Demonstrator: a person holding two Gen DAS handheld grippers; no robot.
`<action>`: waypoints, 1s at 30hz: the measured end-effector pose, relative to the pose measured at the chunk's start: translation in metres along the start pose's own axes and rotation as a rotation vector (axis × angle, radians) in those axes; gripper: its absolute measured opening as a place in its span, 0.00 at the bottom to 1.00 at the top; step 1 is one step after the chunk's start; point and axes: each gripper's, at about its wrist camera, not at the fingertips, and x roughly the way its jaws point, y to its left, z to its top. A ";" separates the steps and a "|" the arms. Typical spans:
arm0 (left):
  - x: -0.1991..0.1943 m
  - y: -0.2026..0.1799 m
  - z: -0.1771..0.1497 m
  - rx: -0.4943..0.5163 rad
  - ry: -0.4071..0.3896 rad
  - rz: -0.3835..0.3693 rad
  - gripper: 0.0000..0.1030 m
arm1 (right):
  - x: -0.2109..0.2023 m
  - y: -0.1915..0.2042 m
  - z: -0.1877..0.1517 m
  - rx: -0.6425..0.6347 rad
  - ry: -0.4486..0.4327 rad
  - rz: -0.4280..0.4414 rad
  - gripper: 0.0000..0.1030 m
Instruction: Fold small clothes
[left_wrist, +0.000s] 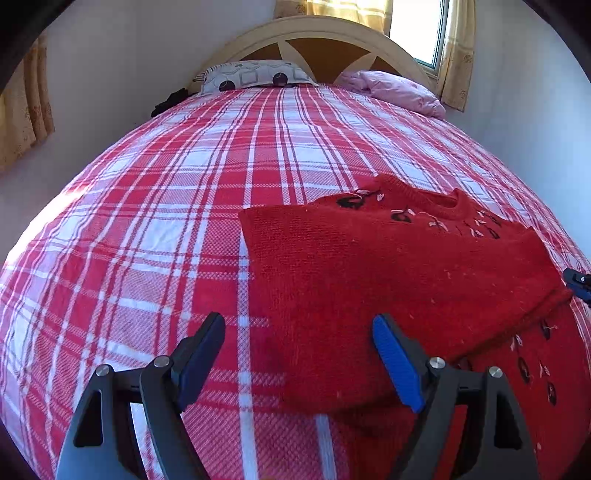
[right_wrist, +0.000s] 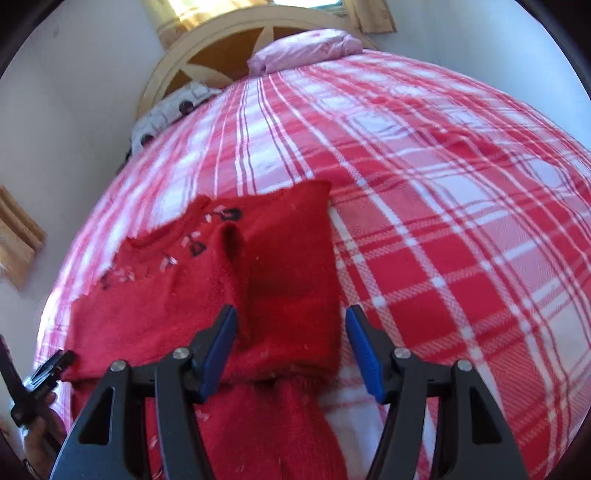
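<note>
Left wrist view shows the left gripper (left_wrist: 299, 354) spread wide and empty above the near left edge of the folded red sweater (left_wrist: 388, 280), with bare plaid bedspread (left_wrist: 147, 221) stretching away to its left. Right gripper (right_wrist: 291, 347) stands parted over the sweater's folded right edge, pads clear of the knit.

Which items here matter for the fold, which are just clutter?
Job:
red knitted sweater with embroidered flowers
left gripper, open
right gripper, open

Lying about:
patterned grey pillow
pink crumpled pillow
red-and-white plaid bedspread
cream arched headboard
</note>
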 end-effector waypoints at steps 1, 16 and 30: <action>-0.006 0.001 -0.002 -0.003 -0.006 -0.007 0.80 | -0.008 0.001 -0.002 -0.012 -0.018 -0.008 0.62; -0.096 -0.003 -0.083 -0.084 -0.044 -0.147 0.80 | -0.101 -0.021 -0.092 -0.038 -0.034 -0.020 0.62; -0.119 -0.015 -0.133 -0.103 0.011 -0.130 0.80 | -0.112 -0.027 -0.137 -0.046 0.007 0.018 0.62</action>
